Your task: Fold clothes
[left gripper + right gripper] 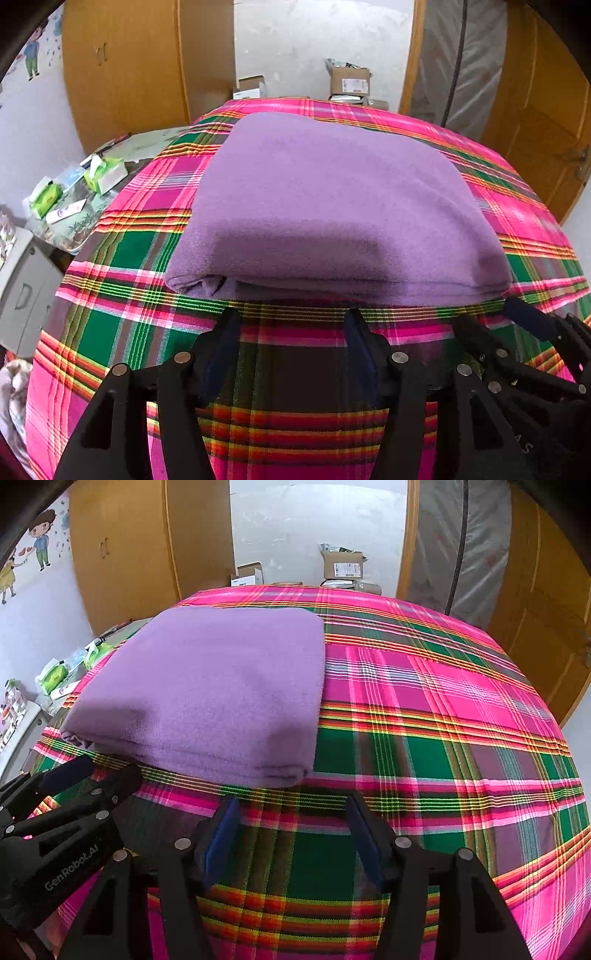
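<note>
Now, garment: a purple fleece cloth (332, 206), folded into a thick rectangle, lies on the plaid bedspread (443, 709).
Left gripper (291, 317): jaws apart, nothing between them, just short of the near folded edge.
Right gripper (291, 805): jaws apart, empty, off the cloth's near right corner.
Key relation: the cloth lies ahead of both; its near edge runs crosswise, and the left gripper sits squarer to it.
Stage: probably finished or one fold short; hidden layers leave that uncertain.
</note>
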Motion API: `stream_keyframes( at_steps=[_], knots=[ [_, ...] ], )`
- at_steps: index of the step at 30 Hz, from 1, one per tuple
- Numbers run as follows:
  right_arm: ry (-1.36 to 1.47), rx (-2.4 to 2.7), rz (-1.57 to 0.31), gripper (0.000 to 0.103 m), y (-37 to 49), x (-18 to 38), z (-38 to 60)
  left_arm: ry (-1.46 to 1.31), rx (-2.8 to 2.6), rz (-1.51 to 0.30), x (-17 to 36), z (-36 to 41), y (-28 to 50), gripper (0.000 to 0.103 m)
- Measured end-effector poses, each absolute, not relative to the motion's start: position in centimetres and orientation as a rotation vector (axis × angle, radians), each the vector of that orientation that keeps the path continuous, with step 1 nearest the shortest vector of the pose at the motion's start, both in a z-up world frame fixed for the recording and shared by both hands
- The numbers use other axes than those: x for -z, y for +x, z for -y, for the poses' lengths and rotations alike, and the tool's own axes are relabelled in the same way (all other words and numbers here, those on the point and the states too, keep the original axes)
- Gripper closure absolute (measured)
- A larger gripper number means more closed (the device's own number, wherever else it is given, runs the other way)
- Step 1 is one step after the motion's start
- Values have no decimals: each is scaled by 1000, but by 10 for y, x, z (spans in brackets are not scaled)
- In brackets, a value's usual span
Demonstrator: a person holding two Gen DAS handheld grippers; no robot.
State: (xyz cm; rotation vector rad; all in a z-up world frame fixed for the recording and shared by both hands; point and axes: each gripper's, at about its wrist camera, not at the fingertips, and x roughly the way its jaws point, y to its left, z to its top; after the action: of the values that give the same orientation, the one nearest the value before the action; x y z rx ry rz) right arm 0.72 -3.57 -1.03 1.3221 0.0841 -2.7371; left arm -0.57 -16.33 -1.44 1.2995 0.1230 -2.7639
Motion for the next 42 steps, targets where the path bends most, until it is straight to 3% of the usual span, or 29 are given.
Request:
stream_keyframes(
  at_steps=[22, 42],
  knots=[
    [1318, 2716, -95, 37, 6, 11, 30, 1311, 2749, -99, 16, 156, -7, 31],
    [1316, 2712, -79, 37, 6, 11, 28, 1315, 2751, -95, 15, 154, -7, 29]
  ],
)
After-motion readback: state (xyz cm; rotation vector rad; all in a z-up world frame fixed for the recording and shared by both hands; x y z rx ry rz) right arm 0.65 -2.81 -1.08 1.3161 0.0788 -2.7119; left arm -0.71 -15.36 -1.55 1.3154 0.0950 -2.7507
